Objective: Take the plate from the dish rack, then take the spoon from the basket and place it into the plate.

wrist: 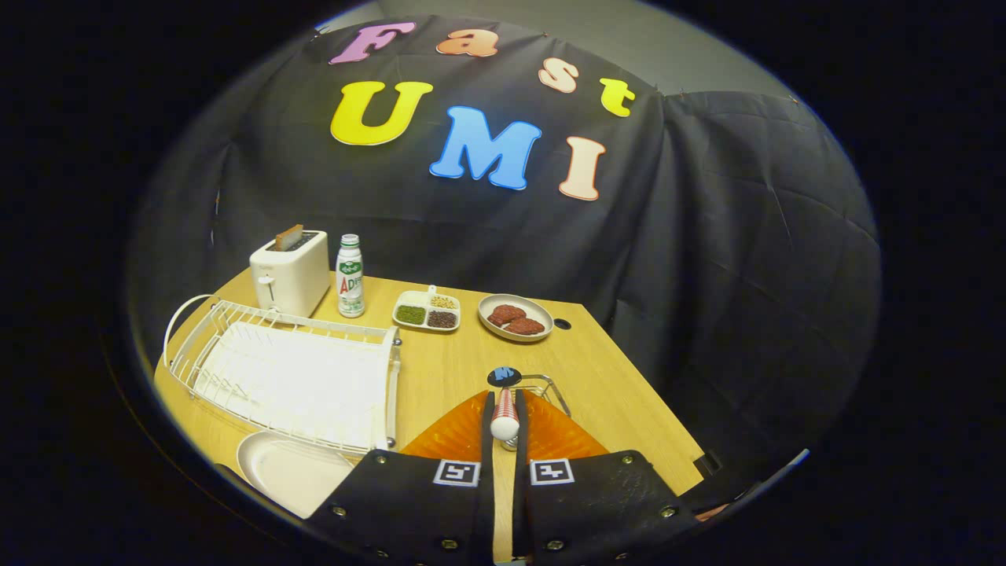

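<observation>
The hand-held gripper (pixel 504 428) is clenched on the spoon (pixel 504 415), both fingers pressing its red-and-white striped handle with a white rounded end. Left of the spoon a pale plate (pixel 287 472) lies on the desk (pixel 613 393). Just beyond the spoon stands a wire basket (pixel 546 387); the white rack (pixel 291 373) is farther left.

white plate (pixel 287 469) beside dish rack (pixel 295 373); spoon (pixel 504 415) seemingly gripper-held (pixel 503 424).

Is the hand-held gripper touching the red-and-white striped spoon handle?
Touching. In the gripper view, the hand-held gripper has both fingers pressed against the red-and-white striped spoon handle, no gap either side.
</observation>
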Available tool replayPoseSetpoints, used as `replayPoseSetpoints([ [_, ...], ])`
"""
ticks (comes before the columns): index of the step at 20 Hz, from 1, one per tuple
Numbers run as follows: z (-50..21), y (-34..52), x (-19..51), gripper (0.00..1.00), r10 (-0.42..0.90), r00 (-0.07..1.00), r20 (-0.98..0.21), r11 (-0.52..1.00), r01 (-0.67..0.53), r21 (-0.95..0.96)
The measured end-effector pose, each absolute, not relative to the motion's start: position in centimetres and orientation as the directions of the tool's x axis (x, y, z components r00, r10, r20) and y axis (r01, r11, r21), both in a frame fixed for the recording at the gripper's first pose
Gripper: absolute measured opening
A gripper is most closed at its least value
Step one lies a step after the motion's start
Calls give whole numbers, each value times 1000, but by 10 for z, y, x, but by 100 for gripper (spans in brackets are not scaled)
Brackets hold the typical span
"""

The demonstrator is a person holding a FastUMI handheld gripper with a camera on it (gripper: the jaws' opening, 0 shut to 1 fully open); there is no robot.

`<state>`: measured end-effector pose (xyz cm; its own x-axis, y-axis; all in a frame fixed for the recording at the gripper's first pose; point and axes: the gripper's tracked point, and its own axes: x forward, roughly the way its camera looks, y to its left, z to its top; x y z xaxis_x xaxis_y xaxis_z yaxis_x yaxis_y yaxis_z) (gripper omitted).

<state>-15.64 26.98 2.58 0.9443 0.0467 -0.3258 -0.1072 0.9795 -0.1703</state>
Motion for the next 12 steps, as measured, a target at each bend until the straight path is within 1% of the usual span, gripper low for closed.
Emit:
replayPoseSetpoints([
  [6, 34, 340, -196, 9, 212, 931, -297, 945, -273, -181],
  [12, 20, 395, -250, 9, 367, 874, -319, 877, -439, -194],
])
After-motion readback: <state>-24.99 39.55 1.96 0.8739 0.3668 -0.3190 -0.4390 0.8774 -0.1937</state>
